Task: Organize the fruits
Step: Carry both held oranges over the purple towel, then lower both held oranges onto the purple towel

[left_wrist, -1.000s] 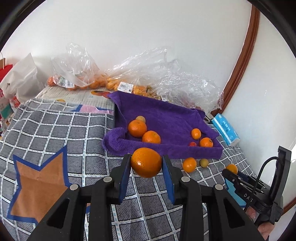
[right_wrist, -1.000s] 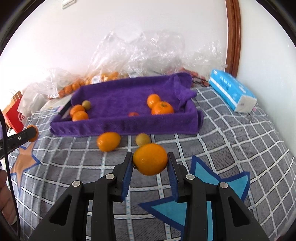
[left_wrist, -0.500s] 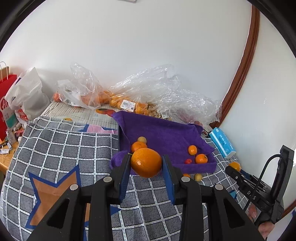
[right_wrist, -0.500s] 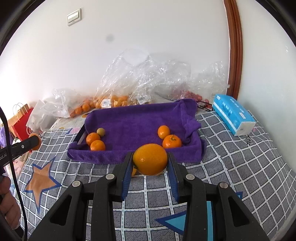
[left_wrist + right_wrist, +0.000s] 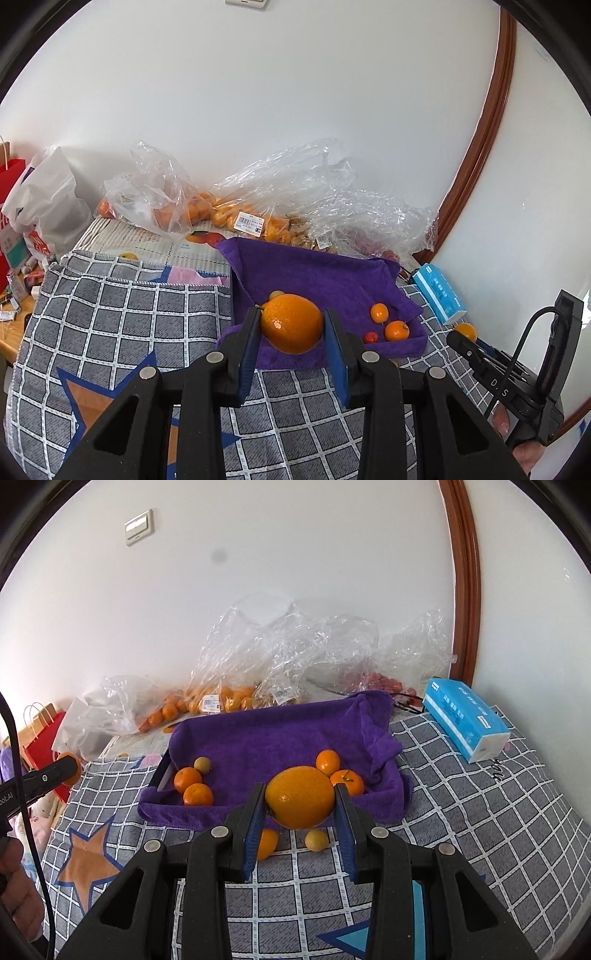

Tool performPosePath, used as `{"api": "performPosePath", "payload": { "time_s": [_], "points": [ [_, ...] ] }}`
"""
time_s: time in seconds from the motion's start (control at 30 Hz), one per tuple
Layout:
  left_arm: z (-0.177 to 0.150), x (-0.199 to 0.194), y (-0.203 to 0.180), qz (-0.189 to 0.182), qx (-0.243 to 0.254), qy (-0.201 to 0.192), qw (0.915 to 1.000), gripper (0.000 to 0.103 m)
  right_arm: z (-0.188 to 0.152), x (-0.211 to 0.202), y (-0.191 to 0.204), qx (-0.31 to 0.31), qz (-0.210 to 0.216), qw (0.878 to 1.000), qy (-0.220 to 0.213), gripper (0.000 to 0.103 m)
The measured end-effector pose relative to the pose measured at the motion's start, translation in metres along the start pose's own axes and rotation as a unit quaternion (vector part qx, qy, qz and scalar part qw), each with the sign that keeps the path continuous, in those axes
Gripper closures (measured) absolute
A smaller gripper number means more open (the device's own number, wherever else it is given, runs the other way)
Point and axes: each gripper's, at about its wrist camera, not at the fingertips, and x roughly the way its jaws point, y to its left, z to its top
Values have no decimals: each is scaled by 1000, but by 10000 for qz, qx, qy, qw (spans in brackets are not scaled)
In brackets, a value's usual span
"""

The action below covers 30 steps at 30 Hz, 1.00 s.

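My left gripper (image 5: 291, 326) is shut on a large orange (image 5: 291, 323), held in the air in front of the purple-towel tray (image 5: 317, 273). My right gripper (image 5: 300, 801) is shut on another large orange (image 5: 300, 797), also above the tray's near edge. The tray (image 5: 266, 731) holds several small oranges (image 5: 187, 778), a small yellow-green fruit (image 5: 202, 764) and a tiny red fruit (image 5: 371, 336). On the checked cloth in front of the tray lie a small orange (image 5: 267, 843) and a yellow fruit (image 5: 317, 840). Each gripper shows at the edge of the other's view.
Clear plastic bags of oranges (image 5: 207, 214) lie behind the tray against the white wall. A blue tissue pack (image 5: 465, 718) sits to the tray's right. A red paper bag (image 5: 40, 734) and a white bag (image 5: 48, 203) stand at the left. A checked cloth (image 5: 480, 812) with star patches covers the table.
Both grippers have risen with their oranges, so the table and tray now look farther and lower in both views. The grips are unchanged.
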Motion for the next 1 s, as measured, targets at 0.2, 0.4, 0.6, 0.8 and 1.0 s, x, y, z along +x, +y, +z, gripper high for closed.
{"api": "performPosePath", "payload": {
  "time_s": [0.2,0.4,0.6,0.8,1.0],
  "points": [
    [7,6,1,-35,-52,46,10000,71,8,3,2,-16,8,10000,-49,67],
    [21,12,-3,-37,-41,5,10000,71,19,5,5,-49,24,9999,-98,67],
    [32,21,-8,-78,-22,23,10000,71,31,10,4,-38,28,9999,-148,67],
    [41,35,-11,-103,35,67,9999,71,37,21,0,-12,14,9999,-125,67],
    [45,51,-11,-130,46,157,9998,71,41,32,-3,21,-31,10000,-80,67]
  ]
}}
